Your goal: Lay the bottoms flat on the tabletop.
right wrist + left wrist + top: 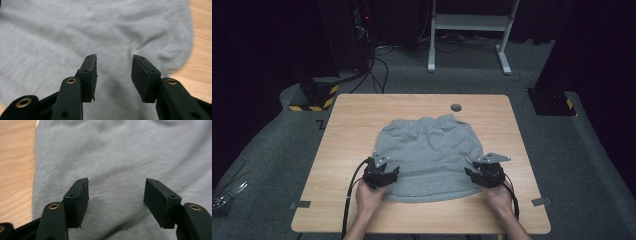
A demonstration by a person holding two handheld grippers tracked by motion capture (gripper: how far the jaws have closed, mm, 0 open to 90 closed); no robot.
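With both sets of fingers spread and nothing pinched between them, the grey shorts [430, 157] are not yet grabbed. Left gripper [116, 195]: fingers [77, 202] wide apart, hovering over grey fabric, no cloth between the pads; whether the tips brush the cloth can't be told. Right gripper [113, 75]: fingers [88, 77] apart too, gap a bit narrower than the left, also over the fabric, nothing clamped.

In the high view the left gripper [381, 172] sits over the shorts' near left corner and the right gripper [484, 172] over the near right corner, a hand behind each, cables trailing back toward the table's near edge.

Shorts lie flat and spread in the middle of the table [347, 130], waistband toward the far edge, hem toward the near edge. Small wrinkles near the waistband and a soft fold by the right side.

Handling guess: light, soft, floppy sweat fabric, not slippery, not fragile. It will sag and bunch when lifted, so one grip won't keep its shape. Best take hold at the two near hem corners, or at the side seams, pinching a fold of cloth. Fingers would have to come down to the table and close well in from here, since the cloth is thin.

Small dark round disc [456, 107] sits near the far edge, apart from the shorts. Bits of tape [300, 204] near the near left and near right corners.
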